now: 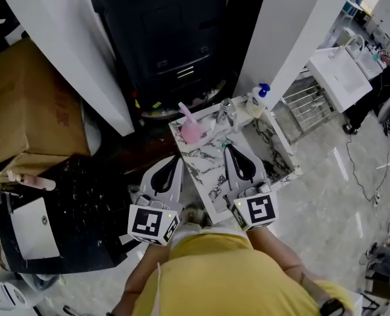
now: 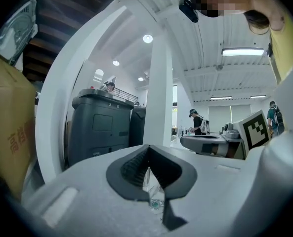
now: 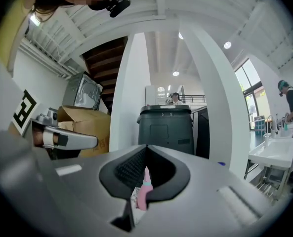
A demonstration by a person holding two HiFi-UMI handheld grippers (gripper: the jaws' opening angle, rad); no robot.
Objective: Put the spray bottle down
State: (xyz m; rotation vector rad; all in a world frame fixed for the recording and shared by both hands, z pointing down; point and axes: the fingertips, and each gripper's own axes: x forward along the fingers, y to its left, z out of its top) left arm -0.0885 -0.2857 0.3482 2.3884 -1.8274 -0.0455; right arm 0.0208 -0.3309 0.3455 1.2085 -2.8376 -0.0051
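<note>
A pink spray bottle (image 1: 192,130) stands upright near the back left of a small marble-topped table (image 1: 211,170). No gripper touches it. My right gripper (image 1: 230,149) hovers over the middle of the table, shut and empty. In the right gripper view the pink bottle (image 3: 143,195) shows low in the gap under that gripper's (image 3: 146,148) closed pads. My left gripper (image 1: 174,159) is held just off the table's left edge. It is shut too, with nothing in it. Its pads meet at the tip in the left gripper view (image 2: 147,148).
A clear bottle (image 1: 227,113) and a blue-pump soap bottle (image 1: 256,101) stand at the table's back. A dark bin (image 1: 171,38) sits behind, between white columns. A cardboard box (image 1: 24,104) and a black bag (image 1: 83,209) lie left. A white sink unit (image 1: 339,78) is right.
</note>
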